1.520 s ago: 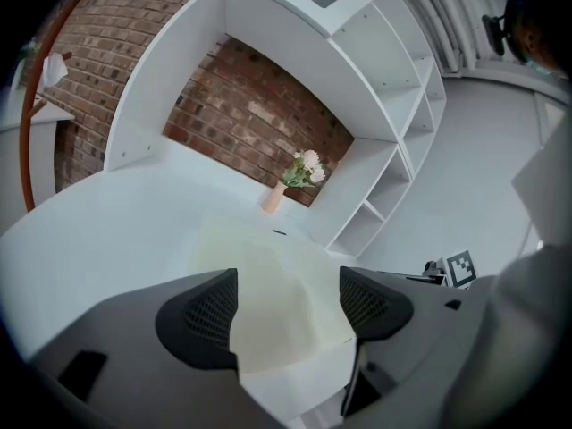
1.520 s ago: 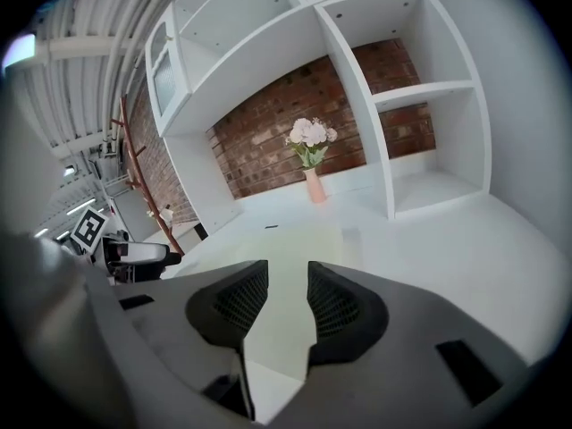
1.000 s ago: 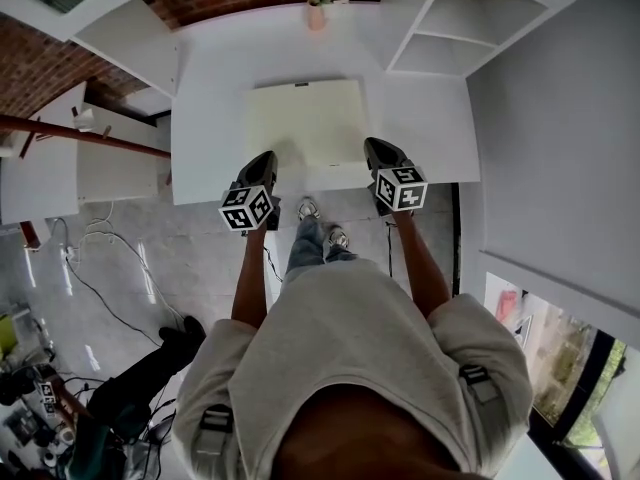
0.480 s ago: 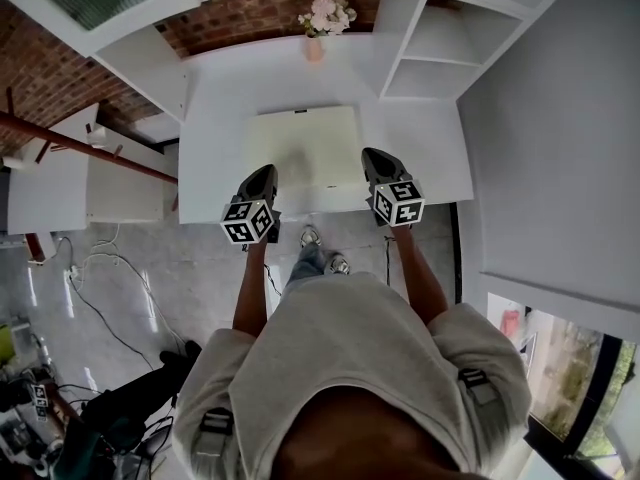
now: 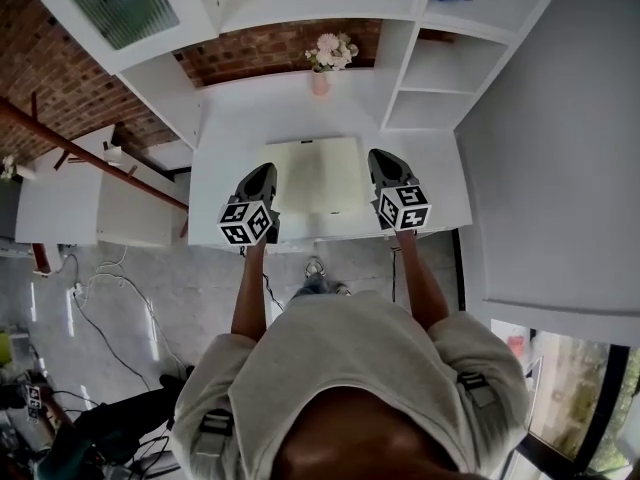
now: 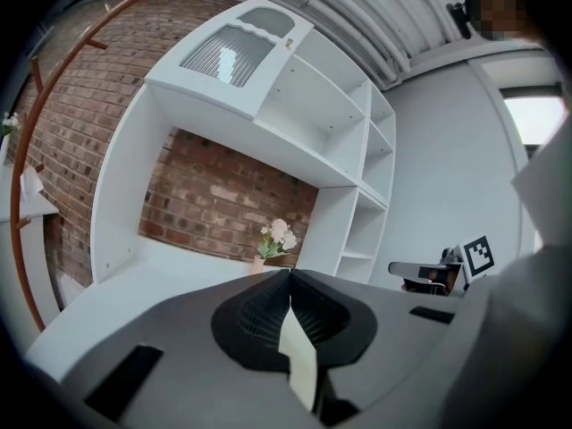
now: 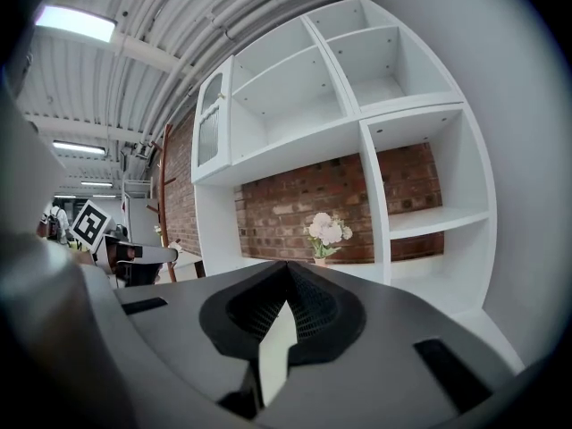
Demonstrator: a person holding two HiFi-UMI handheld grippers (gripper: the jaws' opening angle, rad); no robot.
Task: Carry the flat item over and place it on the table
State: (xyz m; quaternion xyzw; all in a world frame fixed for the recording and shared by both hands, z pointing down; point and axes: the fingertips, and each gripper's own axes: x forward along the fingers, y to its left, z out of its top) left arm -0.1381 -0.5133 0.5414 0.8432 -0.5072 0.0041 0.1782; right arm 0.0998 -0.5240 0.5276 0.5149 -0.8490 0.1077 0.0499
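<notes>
The flat item (image 5: 318, 173) is a pale cream panel, held level over the white table (image 5: 225, 158) in the head view. My left gripper (image 5: 263, 180) is shut on its left edge and my right gripper (image 5: 382, 168) is shut on its right edge. In the left gripper view the left gripper (image 6: 290, 280) pinches a thin cream sliver of the flat item (image 6: 300, 365) between its ribbed pads. The right gripper view shows the same for the right gripper (image 7: 286, 273), with the flat item's edge (image 7: 273, 354) between its pads. Whether the panel touches the tabletop I cannot tell.
A pink vase of pale flowers (image 5: 323, 66) stands at the table's back against a brick wall (image 5: 270, 48). White shelving (image 5: 435, 68) rises at the right and above. A rust-coloured rail (image 5: 90, 153) crosses the left. Cables (image 5: 110, 288) lie on the grey floor.
The person has stepped forward. The panel and both grippers now sit farther in over the table, closer to the vase and the shelving. Both grips are unchanged.
</notes>
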